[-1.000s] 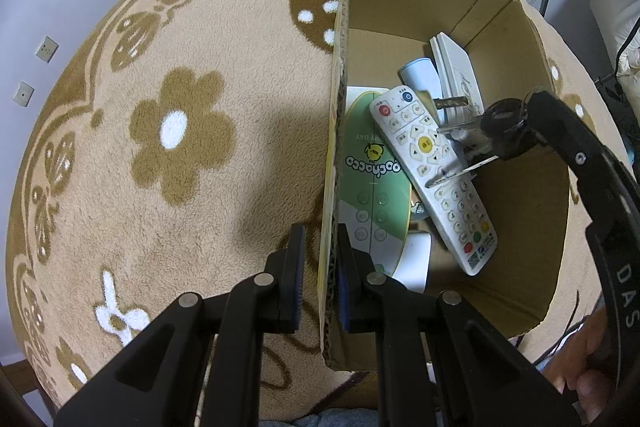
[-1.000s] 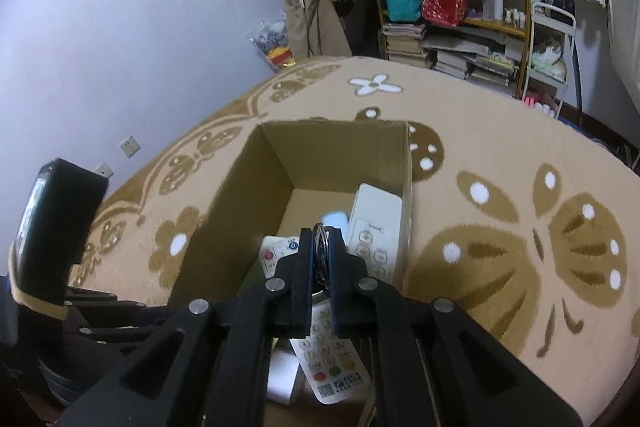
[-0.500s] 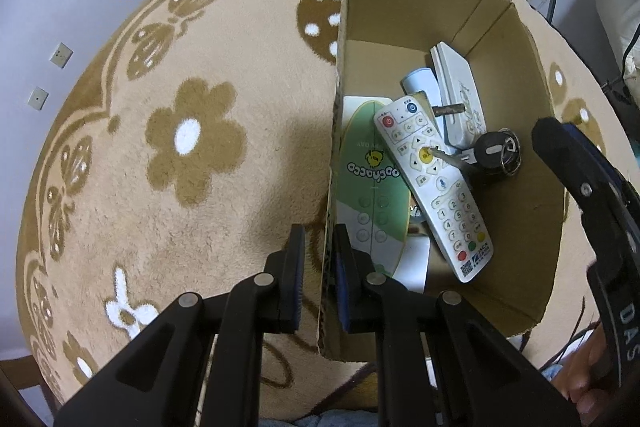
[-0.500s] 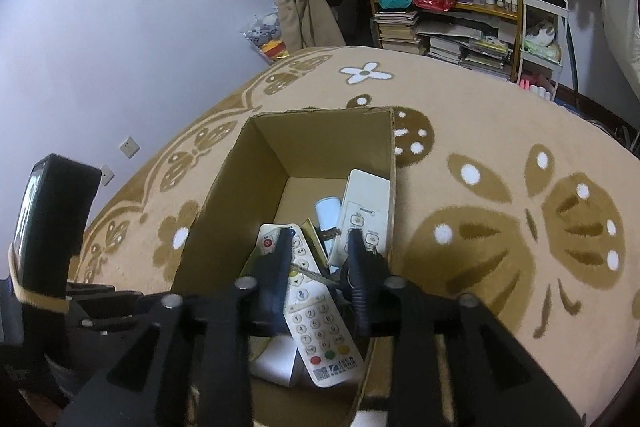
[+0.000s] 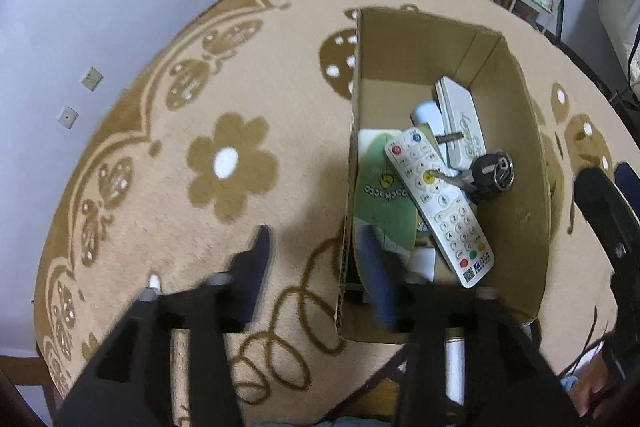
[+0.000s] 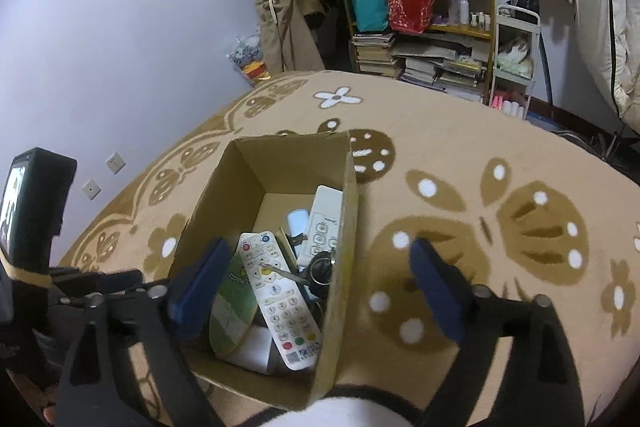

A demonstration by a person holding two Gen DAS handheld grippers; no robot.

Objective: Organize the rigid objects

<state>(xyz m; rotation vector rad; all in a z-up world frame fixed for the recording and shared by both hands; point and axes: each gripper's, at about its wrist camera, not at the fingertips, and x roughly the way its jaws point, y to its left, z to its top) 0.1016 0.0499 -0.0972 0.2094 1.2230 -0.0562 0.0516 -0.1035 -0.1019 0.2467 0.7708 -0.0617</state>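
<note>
The right gripper (image 6: pixel 316 273) now has its jaws spread very wide and holds nothing; they have just been opening, and no object is between them. A second ago these jaws were pinched on the bunch of keys (image 5: pixel 486 174). Now the keys lie inside the cardboard box (image 5: pixel 516 131), with the black key head toward the 3 o'clock wall and the metal blade resting across the white remote control (image 5: pixel 438 203). So the drop is done, and the keys are put away with the other things.

The left gripper (image 5: pixel 320 259) has also just been opening. Before, its jaws were clamped on the box's wall at 9 o'clock to keep it steady. Now the wall's edge stands between the fingers with a gap on each side, and the pads do not press on it. One finger is over the carpet (image 5: pixel 224 163), the other is blurred over the green card (image 5: pixel 382 203) in the box.

Also in the box are a second white remote (image 5: pixel 460 119) at about 12 o'clock and a pale tube (image 5: pixel 426 113) beside it.

I judge that this object is finished. The box is free, both grippers are empty, and either can go for another loose object, if any is left outside these views.
</note>
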